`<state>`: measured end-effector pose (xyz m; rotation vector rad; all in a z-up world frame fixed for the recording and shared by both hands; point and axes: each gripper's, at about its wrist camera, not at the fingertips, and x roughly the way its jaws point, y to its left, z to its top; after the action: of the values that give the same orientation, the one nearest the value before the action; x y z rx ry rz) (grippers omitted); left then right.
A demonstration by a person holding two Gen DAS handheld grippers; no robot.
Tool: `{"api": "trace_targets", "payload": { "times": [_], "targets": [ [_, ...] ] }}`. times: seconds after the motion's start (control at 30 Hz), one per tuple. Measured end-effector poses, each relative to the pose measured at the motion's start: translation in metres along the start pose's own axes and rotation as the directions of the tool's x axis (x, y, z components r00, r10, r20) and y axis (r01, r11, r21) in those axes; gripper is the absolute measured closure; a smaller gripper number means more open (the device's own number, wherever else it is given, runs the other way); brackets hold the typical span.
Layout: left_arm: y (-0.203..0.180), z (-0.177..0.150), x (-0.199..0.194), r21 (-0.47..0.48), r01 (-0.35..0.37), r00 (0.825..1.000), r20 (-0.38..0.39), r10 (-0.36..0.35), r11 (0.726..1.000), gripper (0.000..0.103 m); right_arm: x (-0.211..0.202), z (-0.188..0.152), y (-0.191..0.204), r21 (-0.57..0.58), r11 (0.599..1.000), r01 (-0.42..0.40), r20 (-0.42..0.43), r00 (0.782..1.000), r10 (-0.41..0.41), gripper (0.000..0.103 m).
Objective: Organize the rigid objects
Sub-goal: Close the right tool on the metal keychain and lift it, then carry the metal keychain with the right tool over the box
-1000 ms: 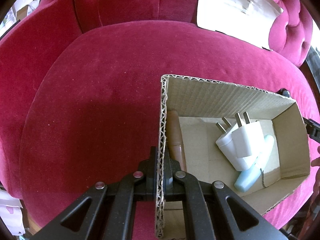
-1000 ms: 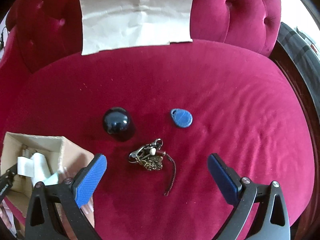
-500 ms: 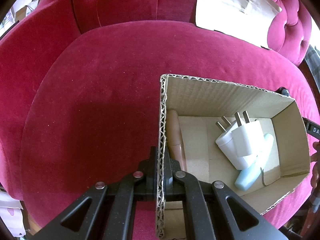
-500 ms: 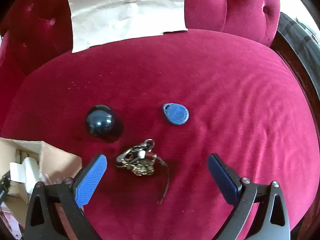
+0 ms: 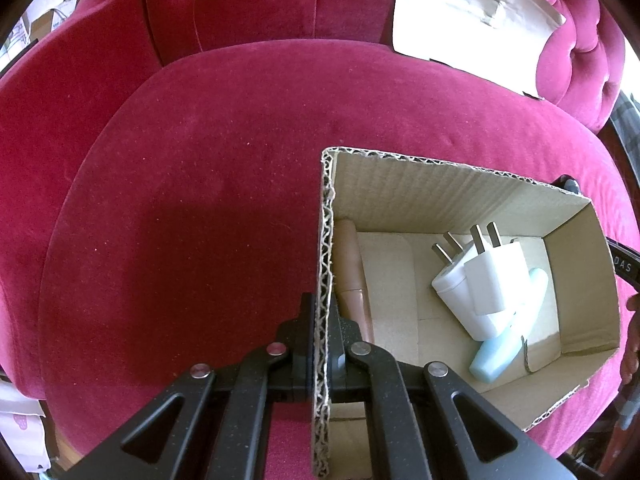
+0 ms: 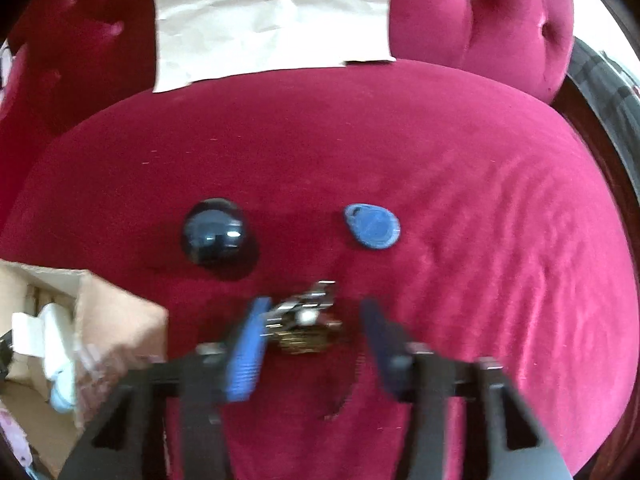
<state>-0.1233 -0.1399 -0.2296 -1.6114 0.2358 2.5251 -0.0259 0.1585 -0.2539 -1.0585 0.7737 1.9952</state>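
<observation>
A: While the left tongs pinch the near wall of the cardboard box, what's inside it?

B: Two white plug adapters lying on a pale blue tube, and a tan tube against the clamped wall. The box sits on the red velvet seat.

A: And the right tongs?

B: Their jaws have just been closing, with the keychain bundle between the blue pads; the blur hides whether they press on it. A dark ball and a blue key fob lie on the seat beyond, apart.
</observation>
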Motion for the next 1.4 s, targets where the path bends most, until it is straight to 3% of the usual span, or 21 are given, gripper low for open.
{"api": "trace_targets", "payload": {
  "times": [0.83,1.4],
  "targets": [
    [-0.002,-0.008,-0.005,-0.007,0.017,1.000,-0.005,-0.017,1.000,0.100,-0.035,-0.009,0.007,0.093,0.995,0.043,0.001,0.999,-0.043,0.071],
    [-0.003,0.005,0.005,-0.006,0.022,1.000,-0.008,-0.022,1.000,0.100,-0.082,0.012,0.031,0.015,0.999,0.048,0.033,0.998,-0.049,0.071]
  ]
}}
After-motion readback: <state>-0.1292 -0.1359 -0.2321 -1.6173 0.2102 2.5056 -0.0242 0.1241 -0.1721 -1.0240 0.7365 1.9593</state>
